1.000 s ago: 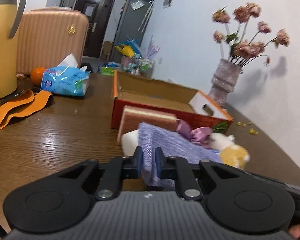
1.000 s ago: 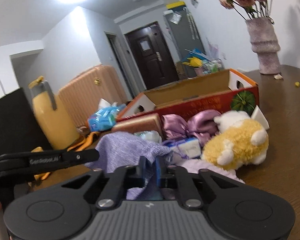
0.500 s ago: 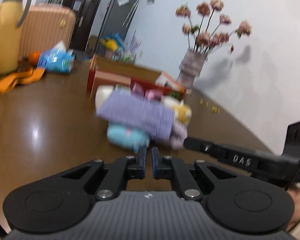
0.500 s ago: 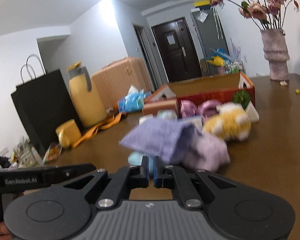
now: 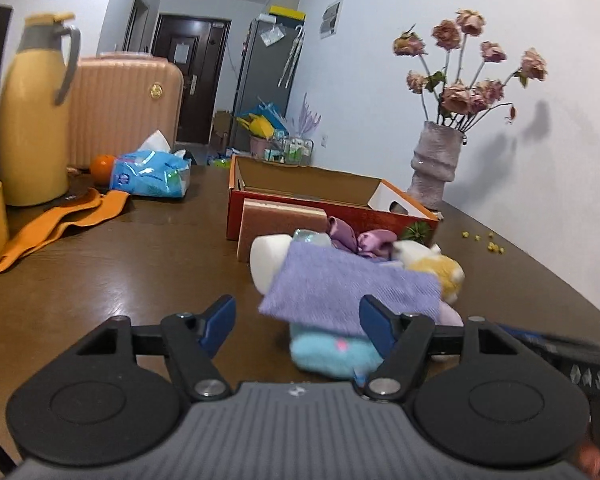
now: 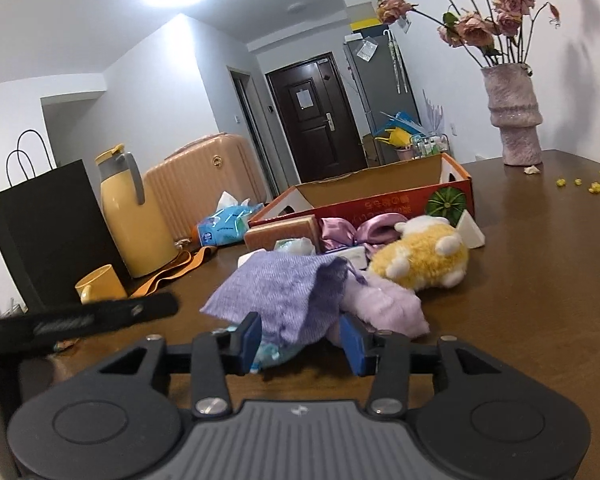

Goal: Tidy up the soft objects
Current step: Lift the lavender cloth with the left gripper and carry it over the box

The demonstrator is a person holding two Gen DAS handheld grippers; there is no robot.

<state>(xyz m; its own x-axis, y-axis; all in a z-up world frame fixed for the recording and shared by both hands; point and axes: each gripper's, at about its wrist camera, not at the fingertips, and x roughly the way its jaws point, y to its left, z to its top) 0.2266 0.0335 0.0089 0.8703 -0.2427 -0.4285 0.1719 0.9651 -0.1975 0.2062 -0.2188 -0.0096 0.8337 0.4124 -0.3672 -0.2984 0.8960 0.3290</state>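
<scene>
Dark wood table (image 5: 100,272) in a lived-in room w/ door + fridge at back, orange cardboard box (image 5: 312,188) mid-frame, vase of dried roses (image 5: 436,164) at right. Soft pile sits in front of the box, centre of both views: lilac knit cloth (image 5: 348,288) draped on top, light-blue fuzzy item (image 5: 332,354) under it, pale purple fleece (image 6: 384,304) beside, yellow plush toy (image 6: 424,256) further right, satin bows (image 5: 360,238) + sponge (image 5: 284,220) against the box wall. Left gripper (image 5: 296,320) jaws opening, spread wide, nothing pinched; cloth edge hangs just past them. Right gripper (image 6: 298,338) jaws also opening, cloth corner droops between the fingers but pads don't look pressed on it. Cloth: light, floppy, zero stiffness, prob. slides off the pile; best to pinch a corner or hem, both corners if folding. Plush is squashy, so grab the body
</scene>
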